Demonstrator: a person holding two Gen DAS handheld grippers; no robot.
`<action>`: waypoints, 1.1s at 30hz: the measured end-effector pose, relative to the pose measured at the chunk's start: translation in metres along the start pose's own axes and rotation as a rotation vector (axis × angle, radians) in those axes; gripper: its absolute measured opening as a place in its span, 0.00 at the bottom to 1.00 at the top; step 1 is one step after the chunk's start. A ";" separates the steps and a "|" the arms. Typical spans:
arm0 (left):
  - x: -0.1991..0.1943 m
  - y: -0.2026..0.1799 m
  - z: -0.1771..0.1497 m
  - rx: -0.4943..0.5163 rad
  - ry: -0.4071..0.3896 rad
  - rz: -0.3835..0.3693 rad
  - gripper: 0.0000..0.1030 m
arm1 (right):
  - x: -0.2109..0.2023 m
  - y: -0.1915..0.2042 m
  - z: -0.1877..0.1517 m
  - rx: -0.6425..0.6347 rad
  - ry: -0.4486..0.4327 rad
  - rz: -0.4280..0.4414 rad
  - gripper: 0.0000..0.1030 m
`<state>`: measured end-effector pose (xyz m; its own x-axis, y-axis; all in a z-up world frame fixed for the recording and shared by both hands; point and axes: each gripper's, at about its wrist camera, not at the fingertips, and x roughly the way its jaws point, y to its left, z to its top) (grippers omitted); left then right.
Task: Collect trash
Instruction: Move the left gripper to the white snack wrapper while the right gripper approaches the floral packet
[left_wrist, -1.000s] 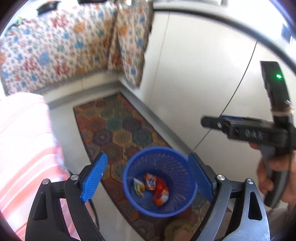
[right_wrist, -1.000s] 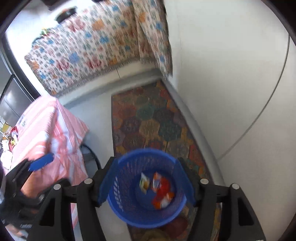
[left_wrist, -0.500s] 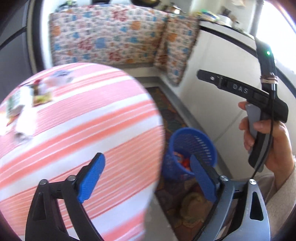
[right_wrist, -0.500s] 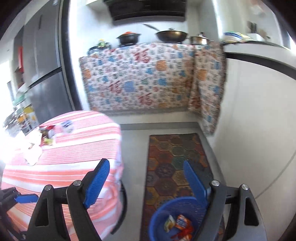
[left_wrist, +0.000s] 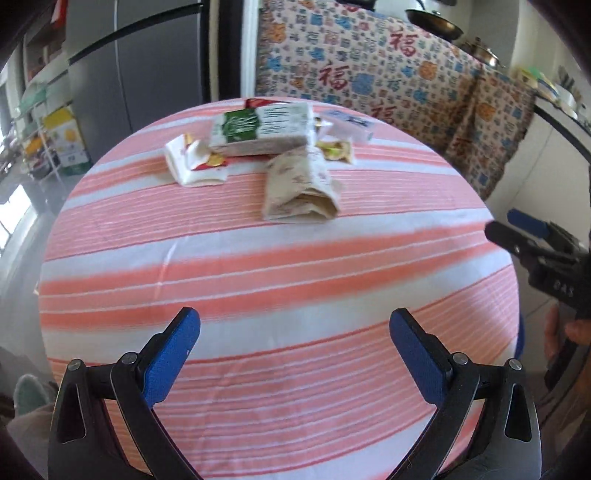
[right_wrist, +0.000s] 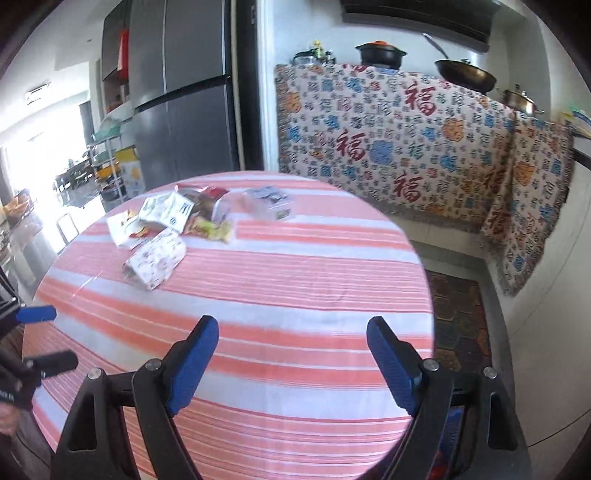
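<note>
Wrappers (left_wrist: 295, 188) lie clustered at upper centre of the striped surface (left_wrist: 277, 280); left claw (left_wrist: 295, 354) and right claw (right_wrist: 291, 354) both spread, holding nothing

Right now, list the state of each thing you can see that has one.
left gripper: open, empty, over the table
right gripper: open, empty, over the table
tissue pack: lying flat on the tablecloth
paper bag: crumpled, lying down
snack wrapper: lying flat
napkin: rumpled
fridge: doors shut
</note>
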<state>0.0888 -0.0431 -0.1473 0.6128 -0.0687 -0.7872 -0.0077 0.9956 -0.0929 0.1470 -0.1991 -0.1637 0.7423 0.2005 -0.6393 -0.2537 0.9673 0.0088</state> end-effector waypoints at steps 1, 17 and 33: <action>0.003 0.011 0.002 -0.005 -0.006 0.027 0.99 | 0.005 0.011 -0.001 -0.009 0.018 0.017 0.82; 0.027 0.089 0.061 -0.085 -0.008 0.077 0.98 | 0.045 0.119 0.015 0.071 0.105 0.127 0.82; 0.076 0.109 0.111 -0.108 0.017 -0.042 0.79 | 0.100 0.152 0.057 0.147 0.180 0.117 0.82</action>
<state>0.2219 0.0674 -0.1497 0.6006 -0.1122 -0.7916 -0.0682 0.9793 -0.1906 0.2185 -0.0230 -0.1824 0.5877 0.2938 -0.7539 -0.2284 0.9541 0.1938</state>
